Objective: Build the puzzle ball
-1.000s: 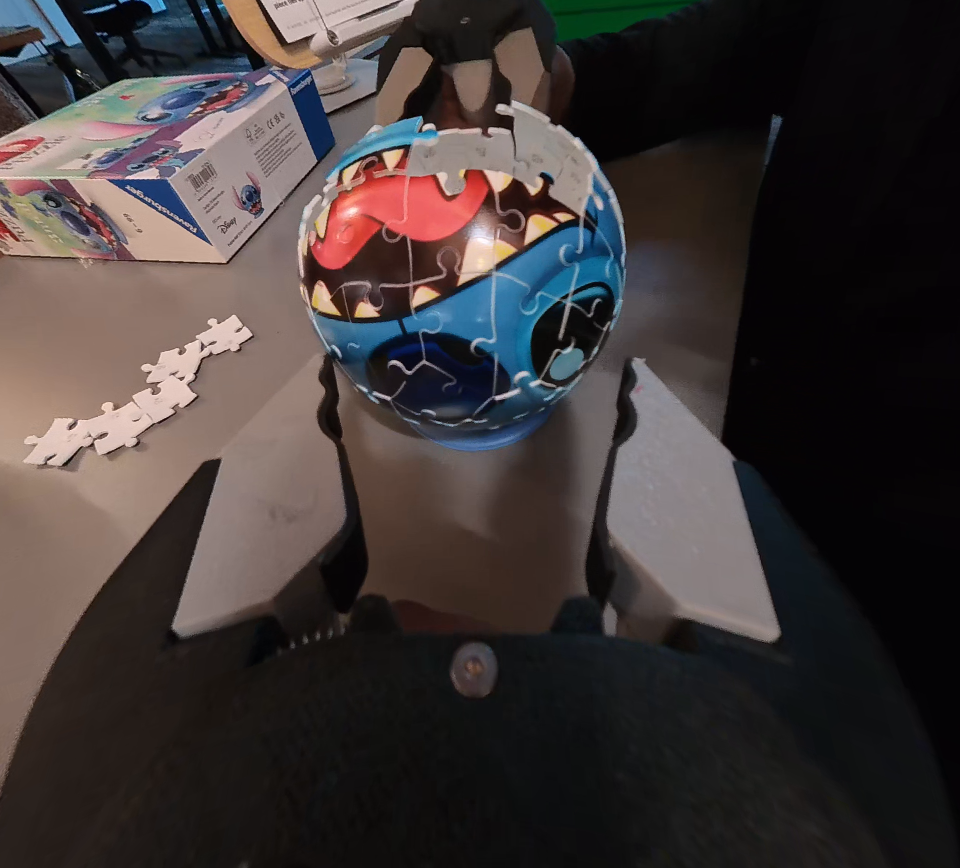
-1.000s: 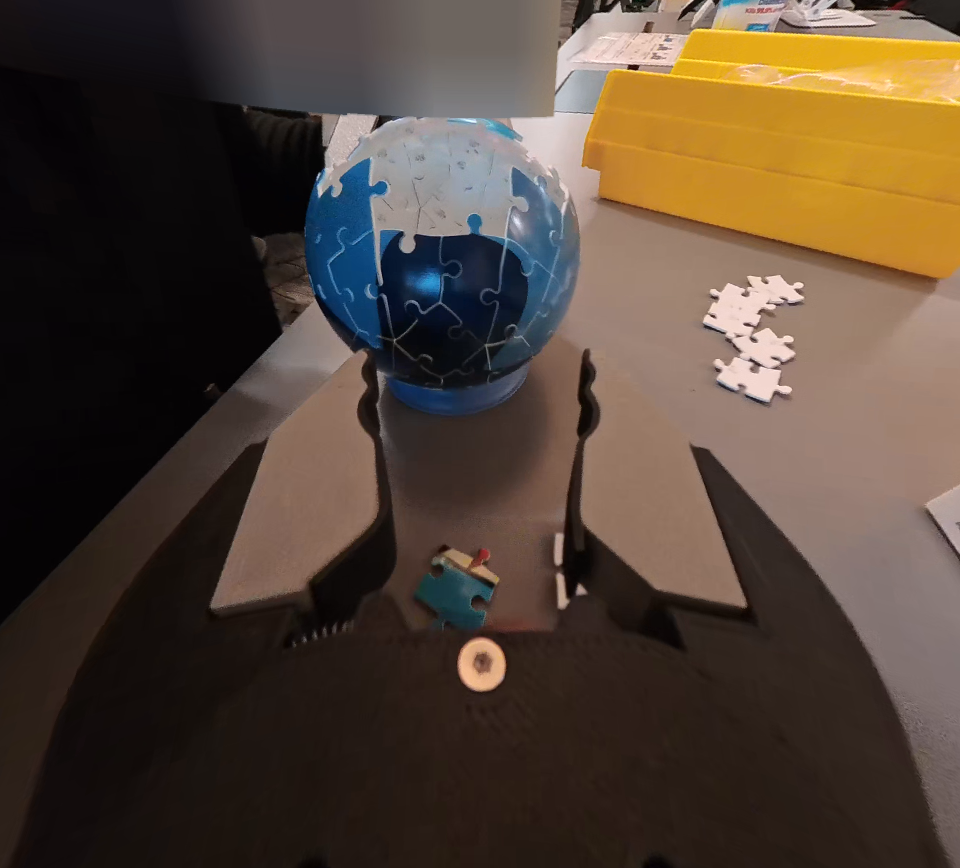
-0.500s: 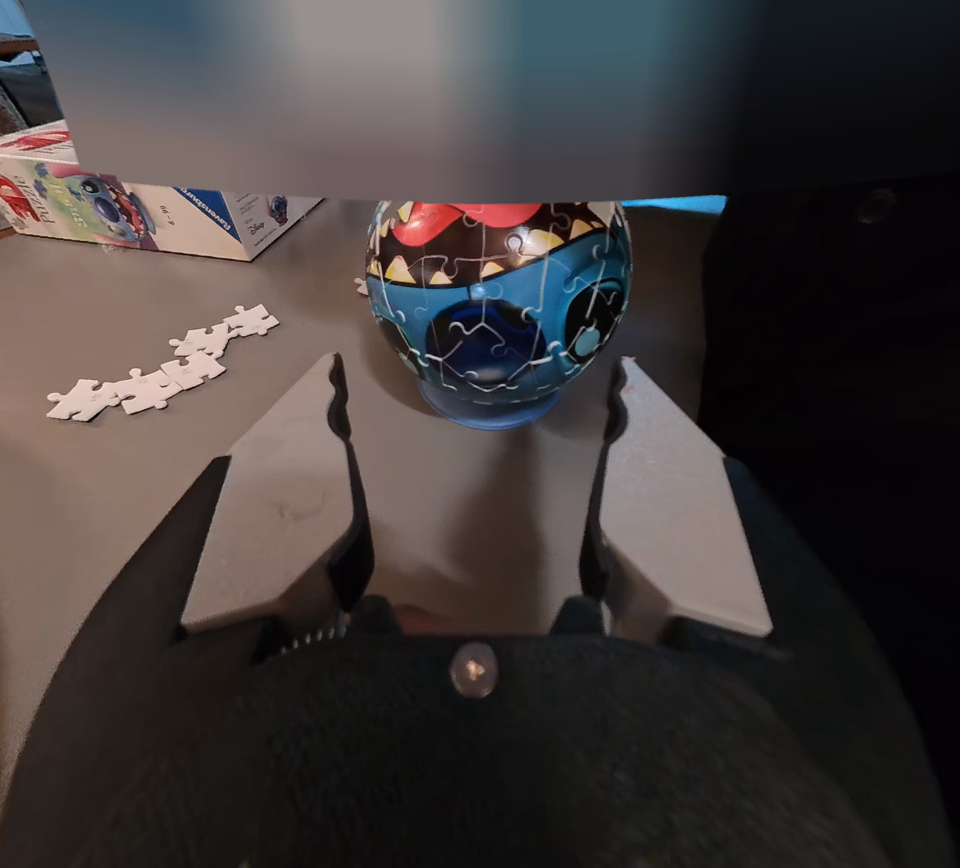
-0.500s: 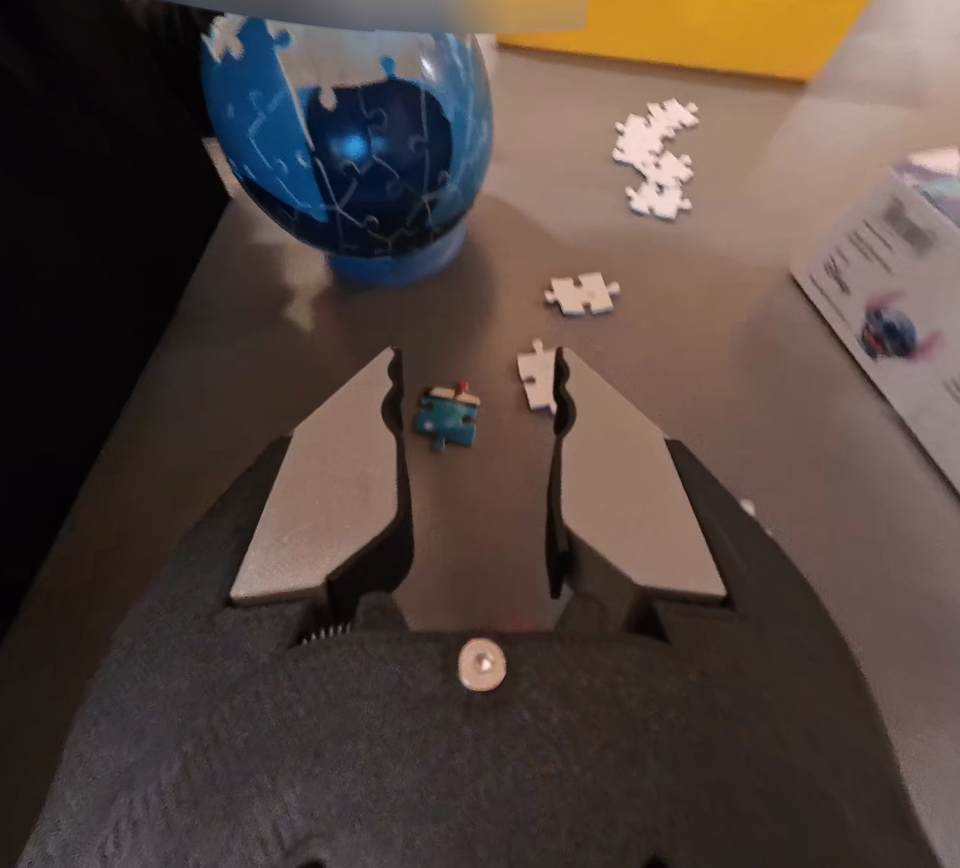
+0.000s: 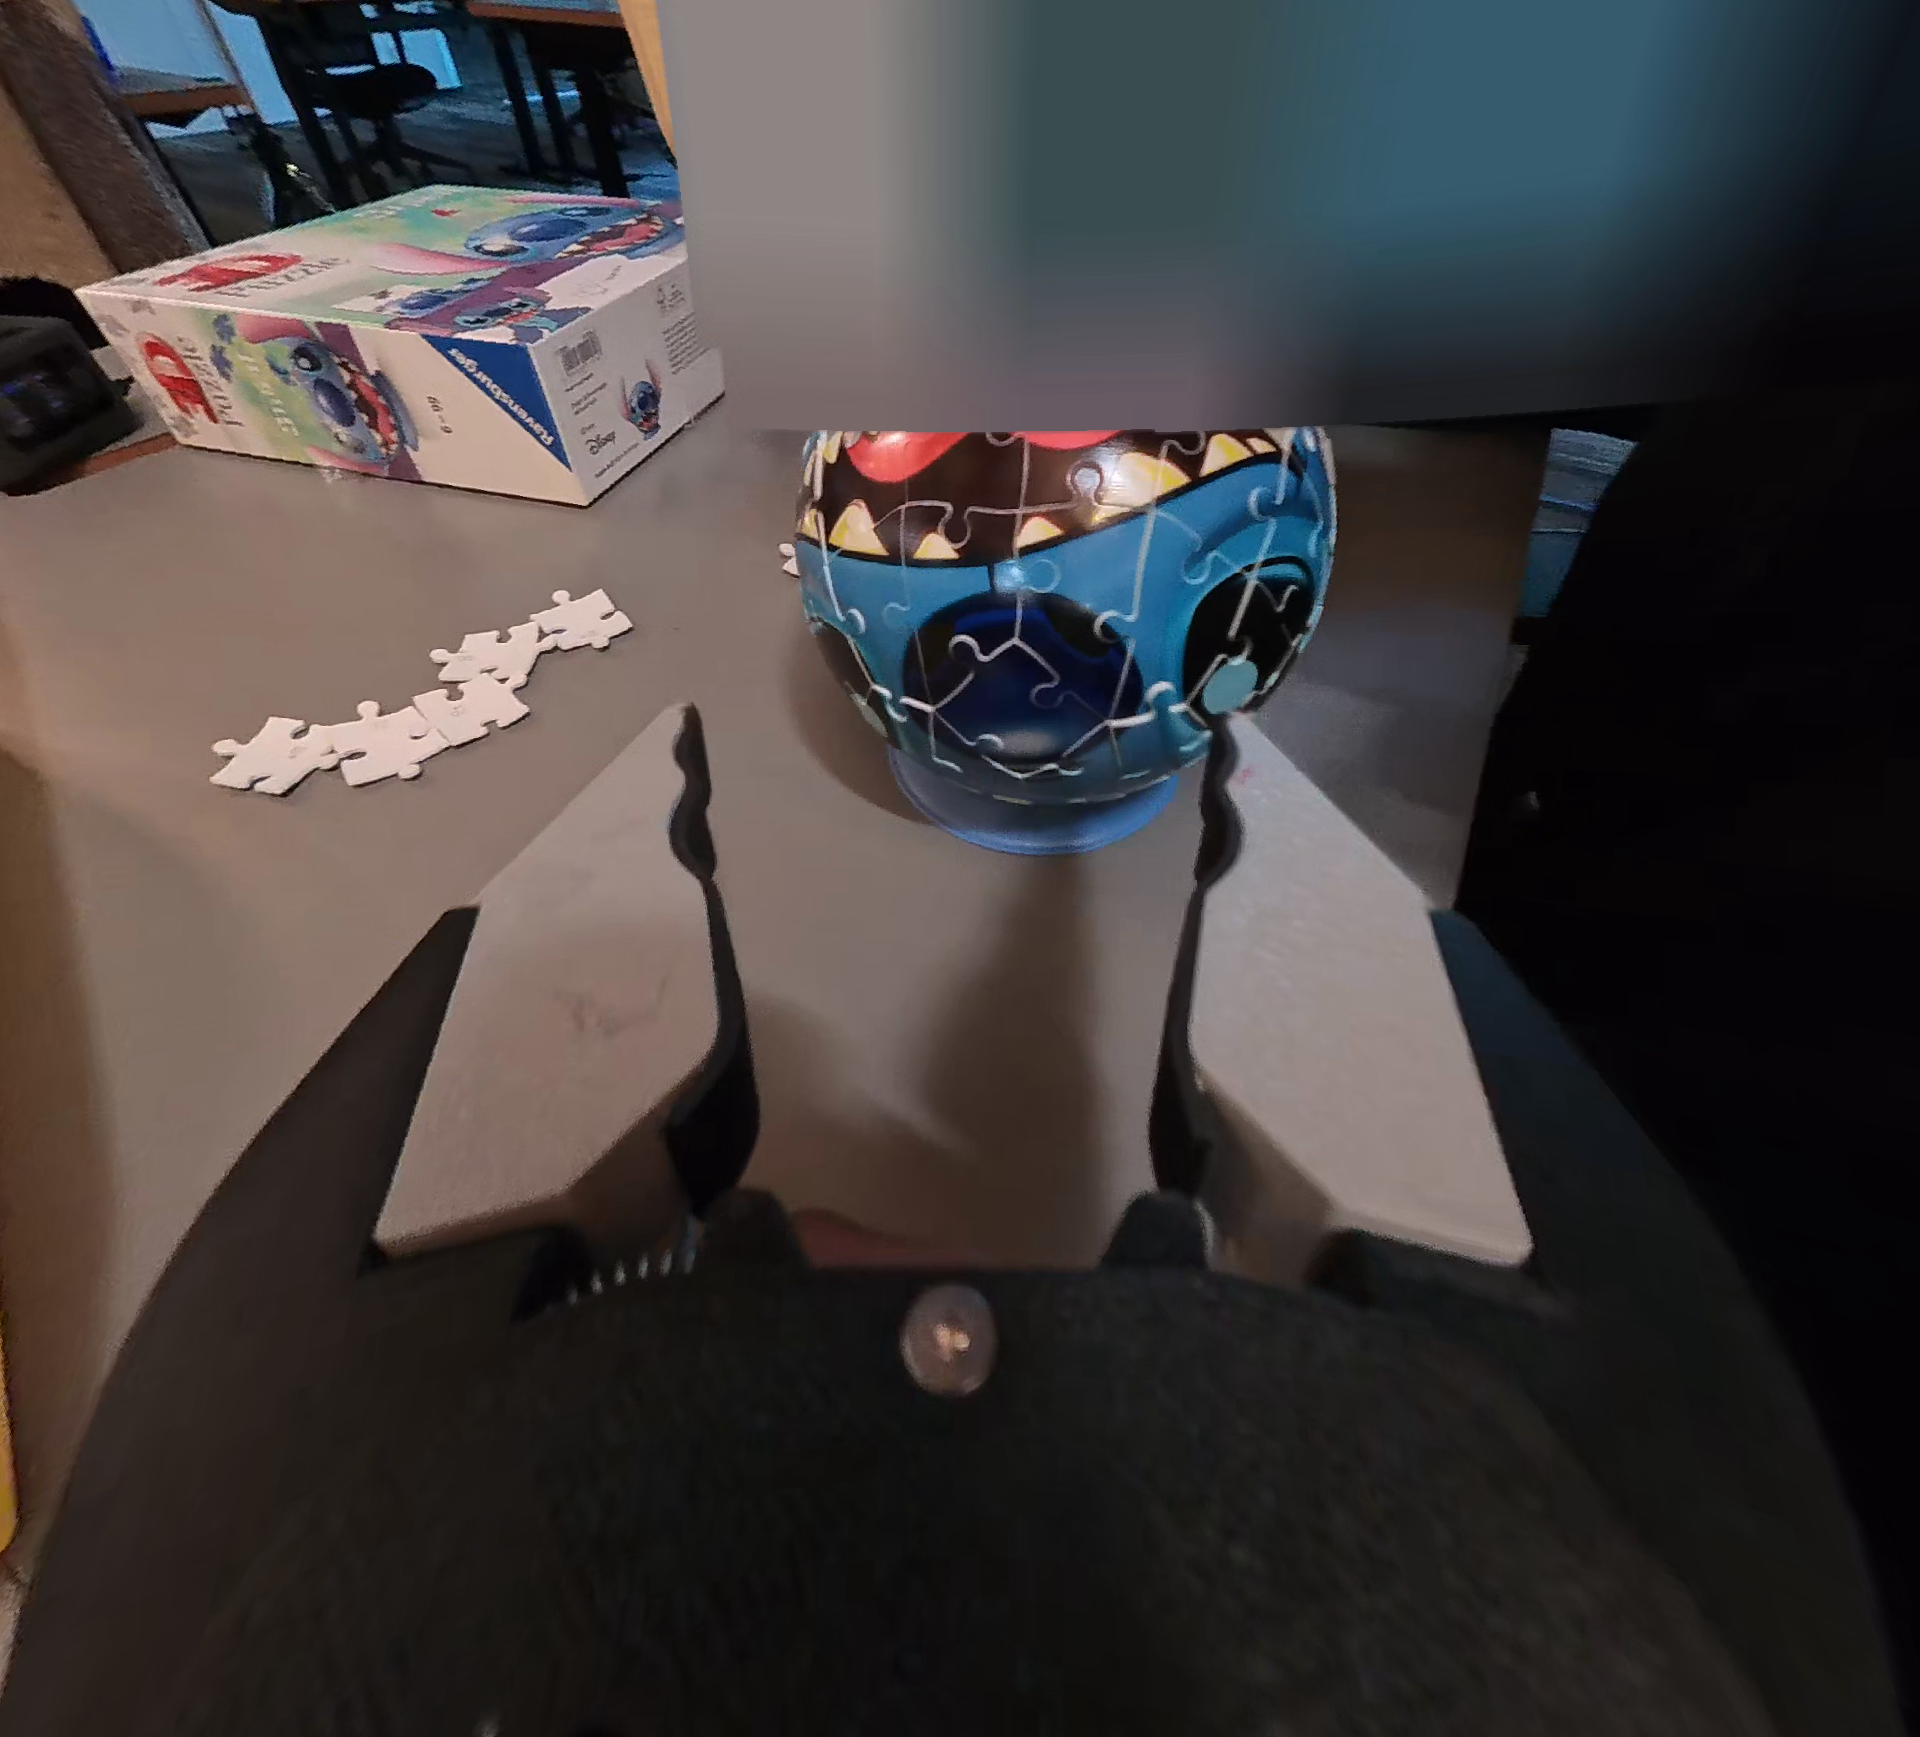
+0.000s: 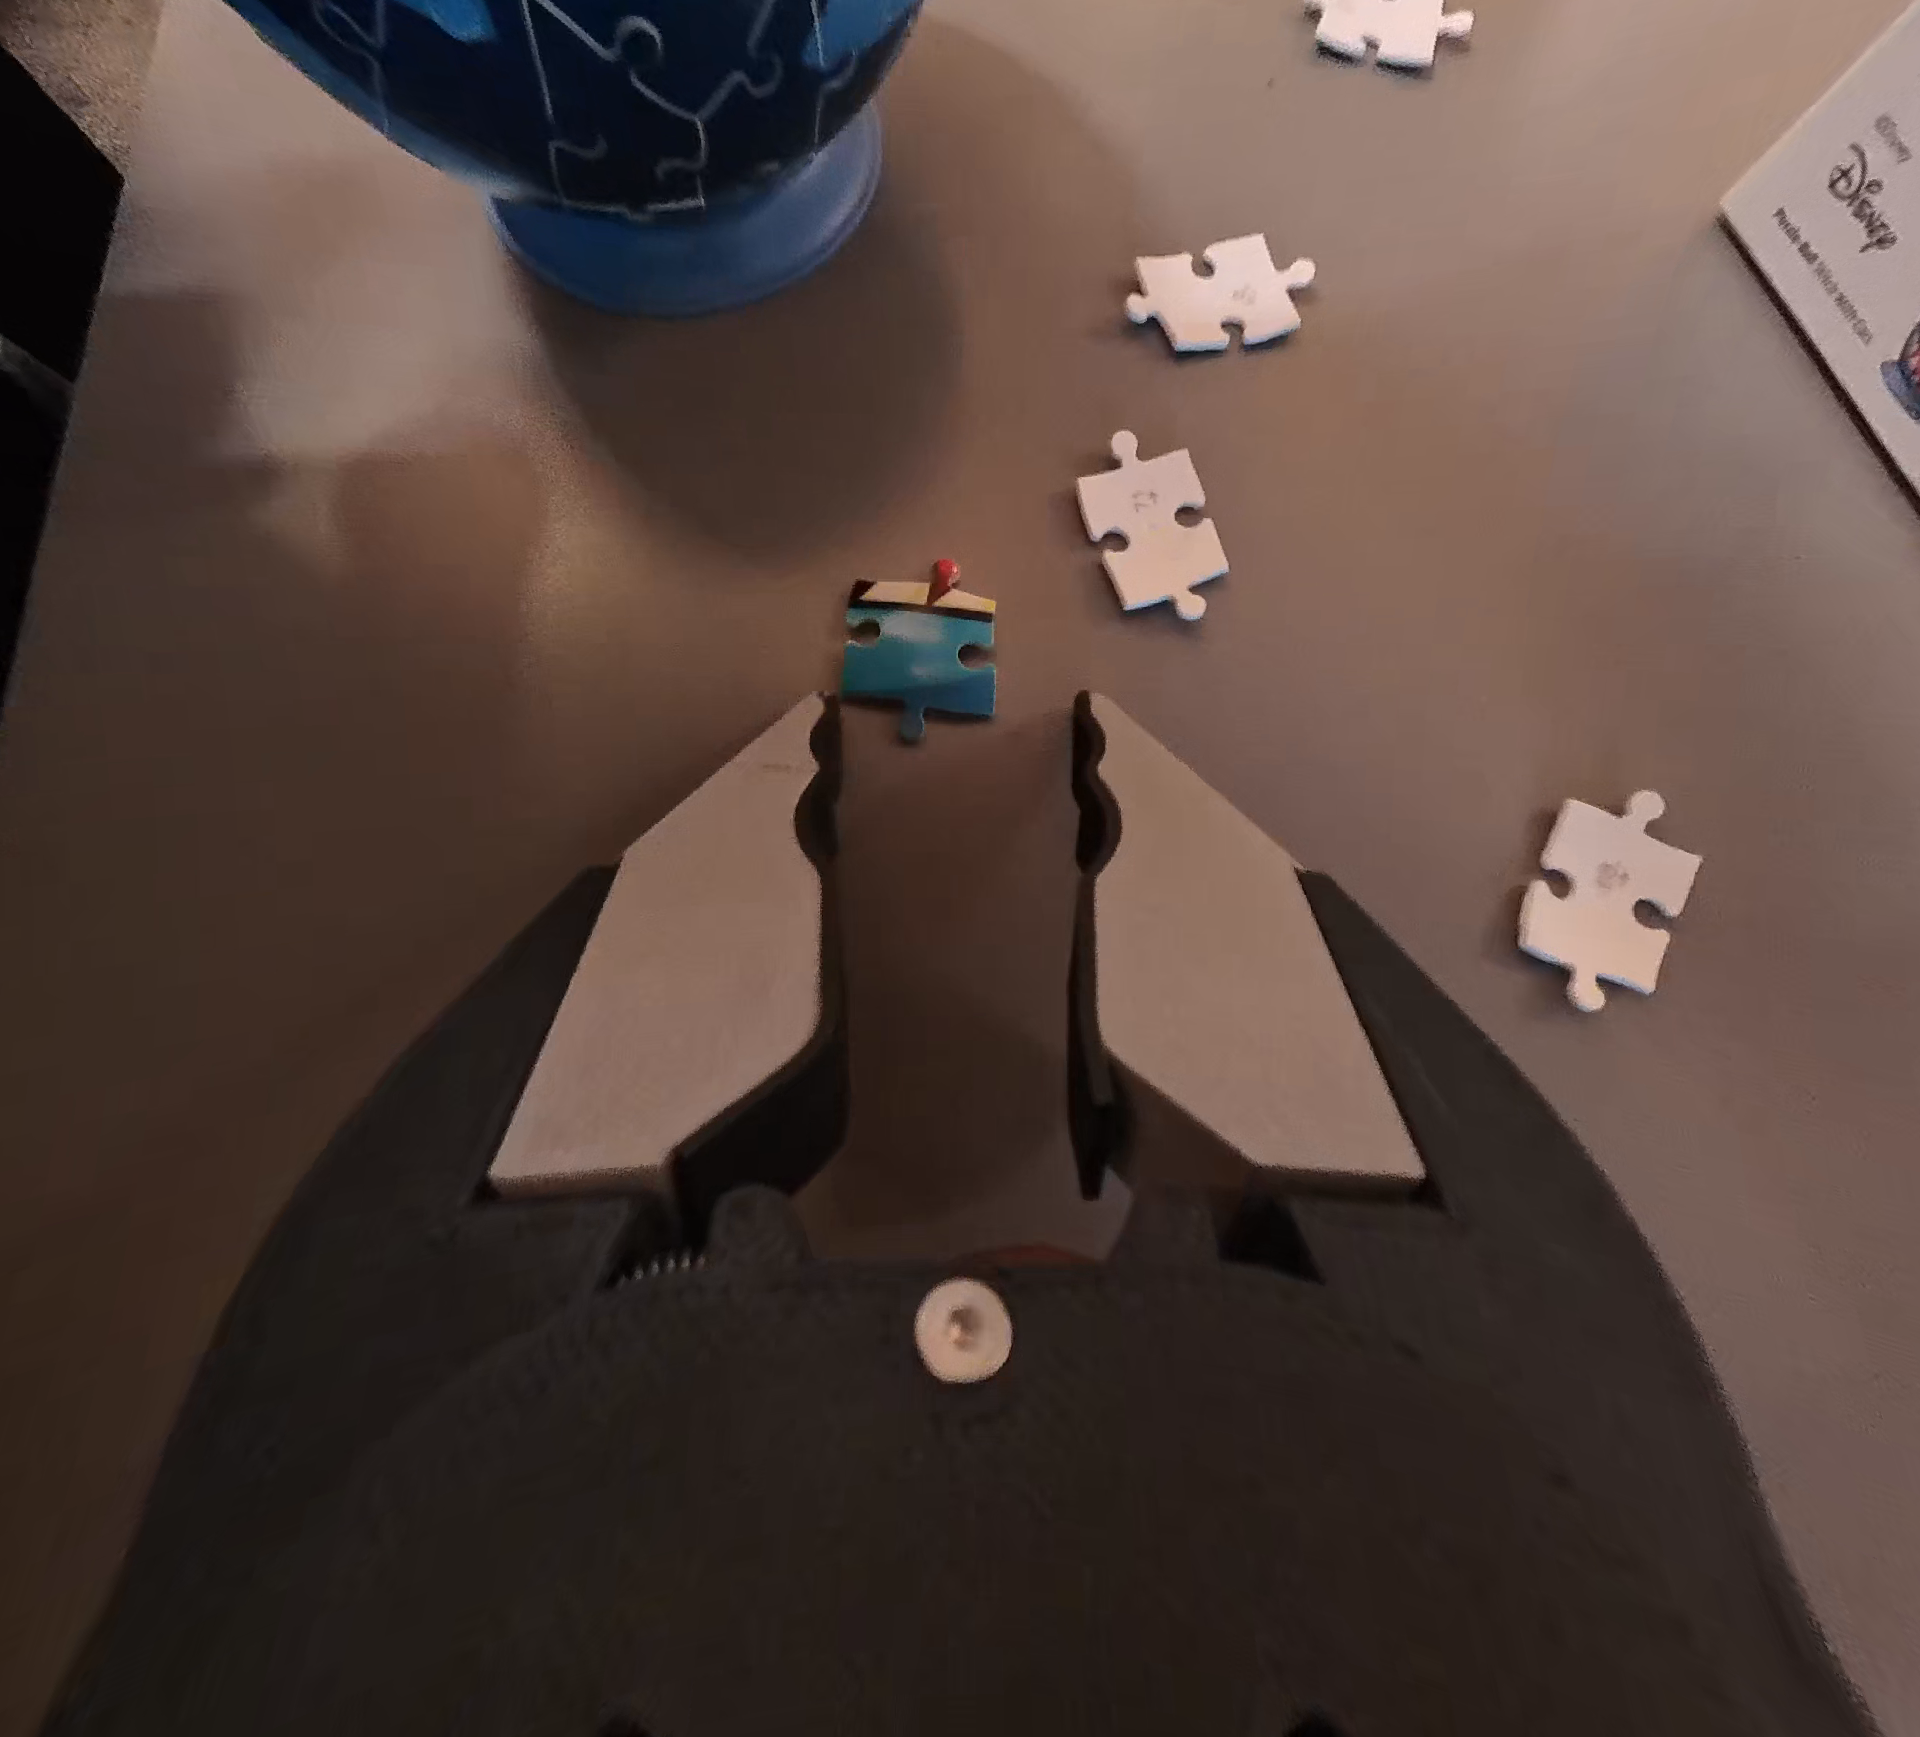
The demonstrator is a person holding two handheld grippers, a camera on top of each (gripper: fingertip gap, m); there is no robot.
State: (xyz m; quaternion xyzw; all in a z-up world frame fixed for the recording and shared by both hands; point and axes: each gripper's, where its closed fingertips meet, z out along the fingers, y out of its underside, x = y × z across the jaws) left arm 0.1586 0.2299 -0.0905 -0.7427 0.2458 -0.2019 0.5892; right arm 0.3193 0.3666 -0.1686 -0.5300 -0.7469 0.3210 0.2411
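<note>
Since a second ago my right tongs (image 6: 951,716) have dropped from facing the ball to hanging low over the tabletop (image 6: 416,648), and the coloured piece (image 6: 920,648) that sat back between their fingers now lies just past the tips.

Item: puzzle ball (image 5: 1070,617), blue, mostly built, upright on its blue stand near the tabletop edge; its top is hidden in both views. I judge it stays parked there as the place for each new piece.

Item: coloured piece, picture side up, flat on the tabletop near the ball's stand, not gripped.

Item: right tongs, apart and empty, lined up on that piece, likely for a pickup.

Item: left tongs (image 5: 951,742), apart and empty, facing the ball from close by, probably to steady it.

Item: white pieces (image 6: 1153,539), face down, scattered right of the coloured one; a joined strip (image 5: 416,700) lies farther off.

Item: puzzle box (image 5: 416,357), on its side beyond the strip.
</note>
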